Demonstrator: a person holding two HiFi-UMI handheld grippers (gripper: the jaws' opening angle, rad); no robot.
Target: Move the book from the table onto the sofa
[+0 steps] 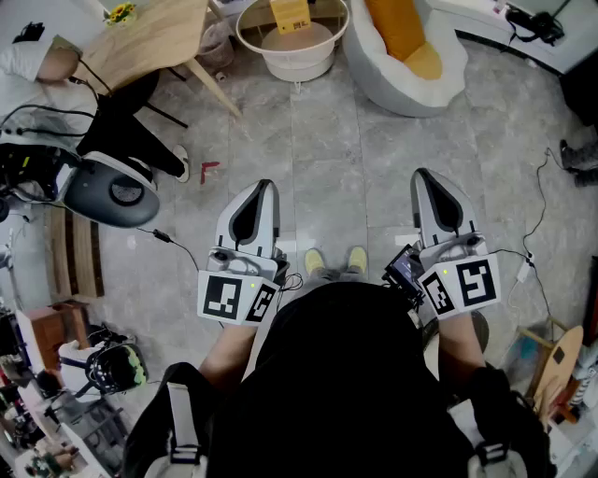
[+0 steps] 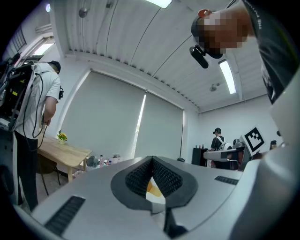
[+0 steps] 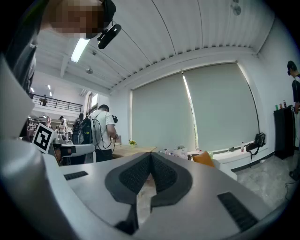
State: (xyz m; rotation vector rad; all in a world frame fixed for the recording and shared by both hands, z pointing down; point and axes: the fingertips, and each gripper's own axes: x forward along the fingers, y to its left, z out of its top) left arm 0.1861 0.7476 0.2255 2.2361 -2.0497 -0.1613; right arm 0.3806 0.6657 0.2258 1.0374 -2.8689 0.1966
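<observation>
Top centre of the head view: the book (image 1: 291, 13), a yellow rectangle on the round white table (image 1: 297, 58), cut off by the upper edge of the frame. Just right of it sits the white sofa (image 1: 448, 70), low and rounded, with an orange cushion (image 1: 404, 33) lying in its seat. Book and sofa are near each other but not touching.

Below them stretches grey tiled floor (image 1: 327, 140), and then come the 2 grippers, side by side in the lower half, both aimed toward the top of the frame. The left gripper (image 1: 264, 187) is left of centre and the right gripper (image 1: 422, 175) right of centre, both well apart from the book.

In the left gripper view, the left gripper (image 2: 152, 161) is clenched: its ribbed black pads (image 2: 138, 178) meet at the tip with nothing caught between them. In the right gripper view it's the same story, the right gripper (image 3: 151, 157) closed tight, its pads (image 3: 136, 176) together and empty.

Each gripper carries a marker cube, the left one (image 1: 234, 297) and the right one (image 1: 460, 285), close to the person's dark torso at the bottom. Between the grippers, 2 yellow shoes (image 1: 316, 261) peek out on the tiles.

Upper left holds a wooden table (image 1: 149, 37) with yellow flowers (image 1: 120, 13) on it, and another person in black trousers (image 1: 131, 131) is right beside it.
</observation>
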